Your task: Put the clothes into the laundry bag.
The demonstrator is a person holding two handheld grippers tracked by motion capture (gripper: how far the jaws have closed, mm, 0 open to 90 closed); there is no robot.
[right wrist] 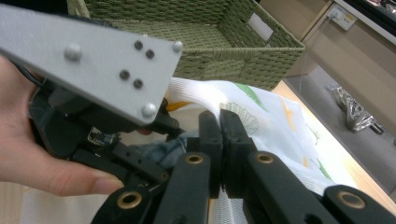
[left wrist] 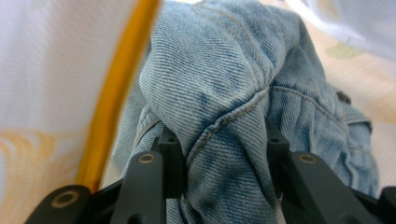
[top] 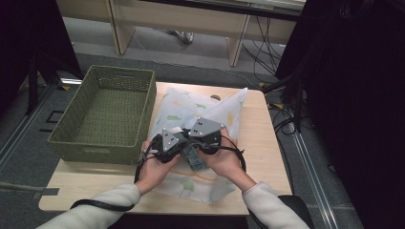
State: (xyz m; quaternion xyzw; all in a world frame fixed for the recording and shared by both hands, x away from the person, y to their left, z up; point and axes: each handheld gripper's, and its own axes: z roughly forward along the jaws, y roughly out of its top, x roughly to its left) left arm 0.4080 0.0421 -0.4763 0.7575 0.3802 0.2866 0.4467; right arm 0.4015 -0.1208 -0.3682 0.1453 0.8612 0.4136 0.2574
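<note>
Your hands and both grippers cover most of the crumpled blue denim garment [top: 195, 158] in the high view, and the left gripper view cuts it off below, beside a blurred yellow stripe [left wrist: 114, 98].

Basket [top: 106, 114] left of bag [top: 224, 112]

A lab-like workroom: bare wooden table [top: 267, 143], black curtains [top: 353, 95], loose floor cables [top: 267, 52], grey flooring.
</note>
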